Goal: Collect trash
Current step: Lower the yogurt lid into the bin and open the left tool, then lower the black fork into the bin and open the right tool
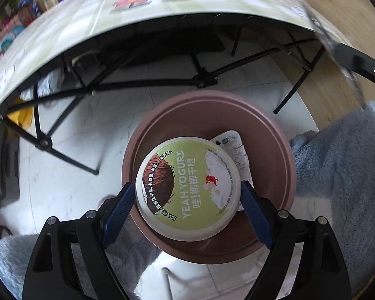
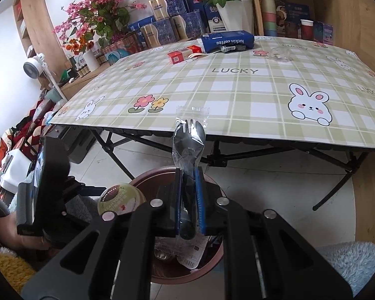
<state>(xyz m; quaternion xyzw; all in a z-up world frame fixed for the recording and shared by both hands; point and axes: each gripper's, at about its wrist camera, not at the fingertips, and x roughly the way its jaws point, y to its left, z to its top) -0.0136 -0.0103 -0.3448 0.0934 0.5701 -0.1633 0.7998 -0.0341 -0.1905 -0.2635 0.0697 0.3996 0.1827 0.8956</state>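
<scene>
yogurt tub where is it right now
The yogurt tub sits clamped in the left tool, directly over the pink bin on the floor beside the table.

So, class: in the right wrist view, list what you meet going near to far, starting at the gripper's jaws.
Wrapped spork clamped in the right gripper → brown bin → bunny tablecloth → luckin coffee box → rose pot.
</scene>
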